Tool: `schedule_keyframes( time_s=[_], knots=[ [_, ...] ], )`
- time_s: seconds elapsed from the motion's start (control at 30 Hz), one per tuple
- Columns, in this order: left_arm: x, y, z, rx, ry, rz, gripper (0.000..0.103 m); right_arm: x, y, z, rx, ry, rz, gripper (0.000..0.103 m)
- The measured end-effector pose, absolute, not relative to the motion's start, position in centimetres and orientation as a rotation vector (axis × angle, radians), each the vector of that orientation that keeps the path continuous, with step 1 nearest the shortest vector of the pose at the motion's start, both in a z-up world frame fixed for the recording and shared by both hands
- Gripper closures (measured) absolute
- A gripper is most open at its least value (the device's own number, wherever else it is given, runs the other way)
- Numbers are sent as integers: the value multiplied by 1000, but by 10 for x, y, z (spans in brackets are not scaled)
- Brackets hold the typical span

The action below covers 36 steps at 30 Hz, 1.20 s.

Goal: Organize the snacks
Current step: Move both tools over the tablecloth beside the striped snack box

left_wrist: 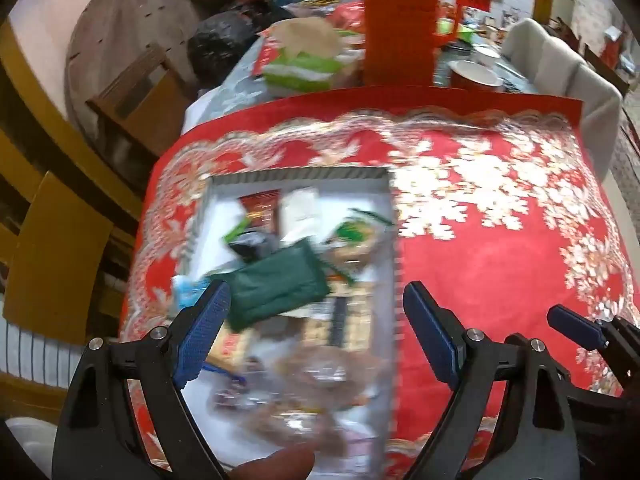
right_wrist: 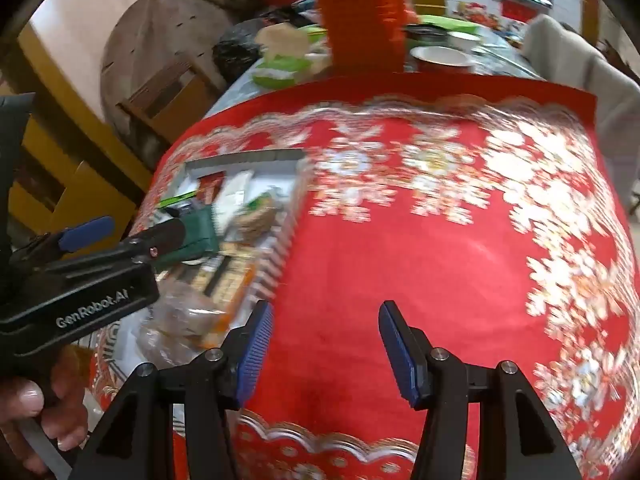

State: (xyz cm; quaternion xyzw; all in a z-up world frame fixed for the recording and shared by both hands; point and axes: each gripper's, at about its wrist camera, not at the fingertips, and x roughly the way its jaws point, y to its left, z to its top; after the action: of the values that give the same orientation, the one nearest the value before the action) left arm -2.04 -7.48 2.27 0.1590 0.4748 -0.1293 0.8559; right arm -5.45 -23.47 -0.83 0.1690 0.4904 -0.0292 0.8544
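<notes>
Over the white tray (left_wrist: 224, 216) of snacks, the left hand-held gripper (left_wrist: 316, 316) gapes wide above a green packet (left_wrist: 276, 284); right of the tray, the right hand-held gripper (right_wrist: 326, 348) is spread, empty, over the red worktop (right_wrist: 440, 260).

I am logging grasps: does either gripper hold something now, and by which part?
Nothing is held. The left gripper is open above the tray, the green packet near one finger but not clamped; the right gripper is open over the red cloth.

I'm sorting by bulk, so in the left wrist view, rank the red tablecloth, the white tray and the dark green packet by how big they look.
1. Red tablecloth, largest.
2. White tray.
3. Dark green packet, smallest; it lies inside the tray.
</notes>
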Motion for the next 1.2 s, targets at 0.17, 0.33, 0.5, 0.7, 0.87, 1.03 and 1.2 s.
schedule_keyframes(
  time_s=[0.17, 0.33, 0.5, 0.7, 0.87, 1.03, 1.2],
  knots=[
    [-42, -118, 17, 369, 1000, -347, 15, -86, -275, -15, 402, 1036, -135, 50],
    [-59, -154, 10, 392, 1012, -398, 15, -113, -305, -22, 431, 1045, -191, 50],
    [-72, -177, 4, 412, 1018, -428, 15, -131, -328, -28, 454, 1046, -221, 50],
    [-80, -192, 2, 434, 1016, -447, 15, -142, -337, -31, 469, 1049, -233, 50],
    [-81, -199, 0, 444, 1015, -453, 15, -146, -339, -33, 470, 1053, -238, 50],
    [-80, -203, -1, 461, 1012, -454, 15, -148, -339, -33, 479, 1051, -245, 50],
    [-76, -203, -2, 464, 1016, -450, 15, -147, -338, -31, 480, 1048, -251, 50]
  ],
)
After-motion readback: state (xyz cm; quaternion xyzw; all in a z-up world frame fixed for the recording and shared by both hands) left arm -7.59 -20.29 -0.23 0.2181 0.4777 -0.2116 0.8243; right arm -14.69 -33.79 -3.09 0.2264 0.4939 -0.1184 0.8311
